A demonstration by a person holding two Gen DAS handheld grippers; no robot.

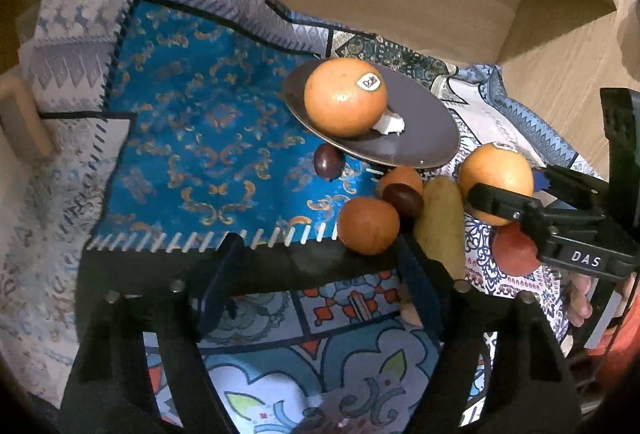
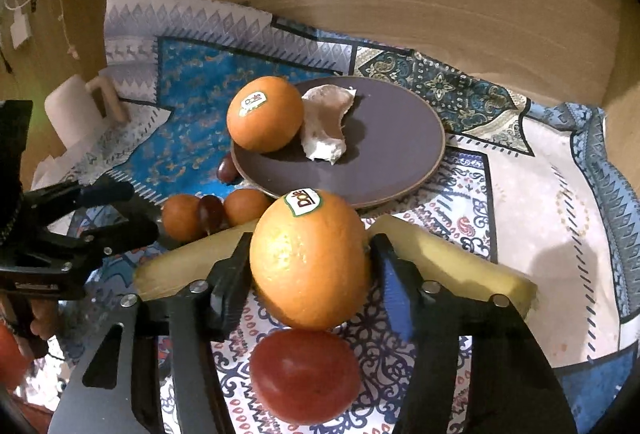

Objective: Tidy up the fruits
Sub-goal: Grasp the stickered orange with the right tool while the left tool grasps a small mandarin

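Dole sticker up top: right gripper (image 2: 308, 266) jaws pinch the near orange (image 2: 310, 258); left gripper (image 1: 320, 250) jaws gape empty beside the banana (image 1: 438, 226).

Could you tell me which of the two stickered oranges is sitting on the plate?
The farther orange, beside the white scrap on the dark plate; the other orange sits on the cloth between the right gripper's jaws.

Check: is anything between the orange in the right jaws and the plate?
Nothing visible. The orange sits between the right gripper's jaws, just before the plate's near rim. Another orange and a white scrap fill its left side.
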